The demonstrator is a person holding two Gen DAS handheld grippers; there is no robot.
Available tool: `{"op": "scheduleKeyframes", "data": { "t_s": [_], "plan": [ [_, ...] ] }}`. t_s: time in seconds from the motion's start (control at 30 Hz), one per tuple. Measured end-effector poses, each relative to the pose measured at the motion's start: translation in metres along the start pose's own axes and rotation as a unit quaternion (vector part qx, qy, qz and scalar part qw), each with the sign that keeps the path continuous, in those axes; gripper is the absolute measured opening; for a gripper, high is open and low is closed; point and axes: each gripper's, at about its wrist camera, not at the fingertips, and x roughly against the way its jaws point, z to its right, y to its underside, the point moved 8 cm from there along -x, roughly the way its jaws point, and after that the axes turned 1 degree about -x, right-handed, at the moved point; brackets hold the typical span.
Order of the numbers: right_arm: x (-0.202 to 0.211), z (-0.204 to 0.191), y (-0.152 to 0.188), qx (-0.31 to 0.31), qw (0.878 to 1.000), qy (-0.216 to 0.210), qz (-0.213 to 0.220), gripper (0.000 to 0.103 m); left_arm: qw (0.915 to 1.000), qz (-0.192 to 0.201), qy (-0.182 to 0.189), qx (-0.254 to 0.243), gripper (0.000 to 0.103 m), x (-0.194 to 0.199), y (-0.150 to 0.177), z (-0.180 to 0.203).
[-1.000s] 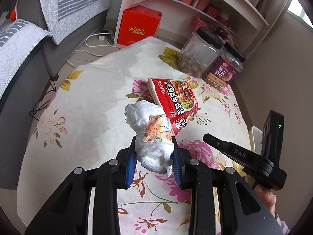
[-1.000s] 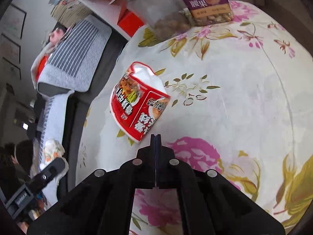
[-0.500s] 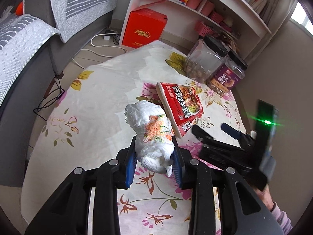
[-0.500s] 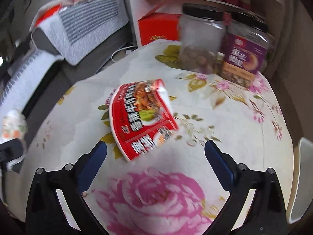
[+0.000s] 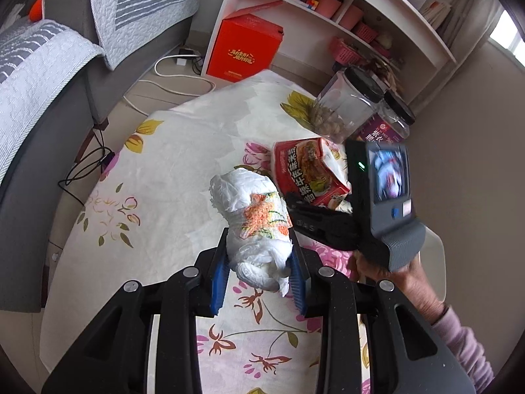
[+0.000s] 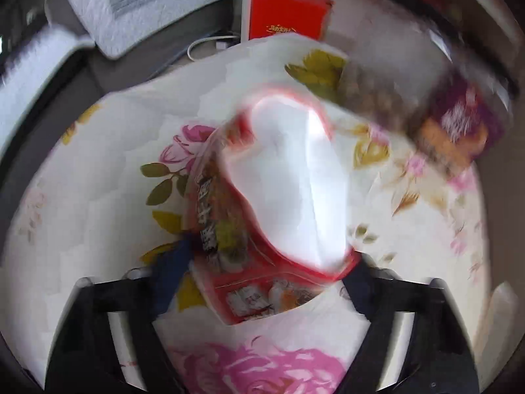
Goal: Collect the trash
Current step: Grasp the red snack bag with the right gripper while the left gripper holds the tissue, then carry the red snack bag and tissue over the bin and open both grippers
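In the left wrist view, a grey sofa [image 5: 49, 75] with quilted covers stands at the far left, and a floral tablecloth [image 5: 157, 177] fills the middle ground. The left gripper [image 5: 259, 275] is clamped on a crumpled white tissue wad [image 5: 254, 216] printed with orange flowers, its blue pads [image 5: 219, 279] pressing both sides, the wad raised above the cloth. Just right of it lies a red snack bag [image 5: 305, 170], and over the bag's near end reaches the right gripper [image 5: 295, 202], whose screen-backed body and the hand [image 5: 393, 266] that grips it appear only in this view. Behind stand a clear jar [image 5: 347, 105] of nuts and a purple-labelled jar [image 5: 390, 124], with a red box [image 5: 246, 49] by the white shelf [image 5: 344, 16]. The right wrist view, badly blurred, shows what the other hides: the bag's [image 6: 272, 203] torn-open, white-lined mouth faces the camera, and its lower end sits between the right gripper's [image 6: 265, 272] jaws, which are closing and only partly narrowed; whether the pads already touch it, I cannot tell.
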Motion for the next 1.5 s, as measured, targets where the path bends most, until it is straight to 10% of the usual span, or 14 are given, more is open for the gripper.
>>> {"op": "scheduleKeyframes", "data": {
  "t_s": [0.1, 0.6, 1.5],
  "plan": [
    [0.006, 0.012, 0.023, -0.022, 1.000, -0.012, -0.002, 0.024, 1.0000, 0.001, -0.001, 0.002, 0.032, 0.001, 0.000, 0.000],
    [0.104, 0.055, 0.125, -0.078, 0.995, -0.056, 0.017, 0.021, 0.9999, -0.005, 0.009, -0.009, 0.032, -0.005, 0.009, 0.019],
    [0.203, 0.148, 0.122, -0.127, 0.980, -0.011, 0.155, 0.022, 0.9961, 0.041, 0.005, -0.078, 0.032, -0.014, 0.009, 0.121]
  ]
}}
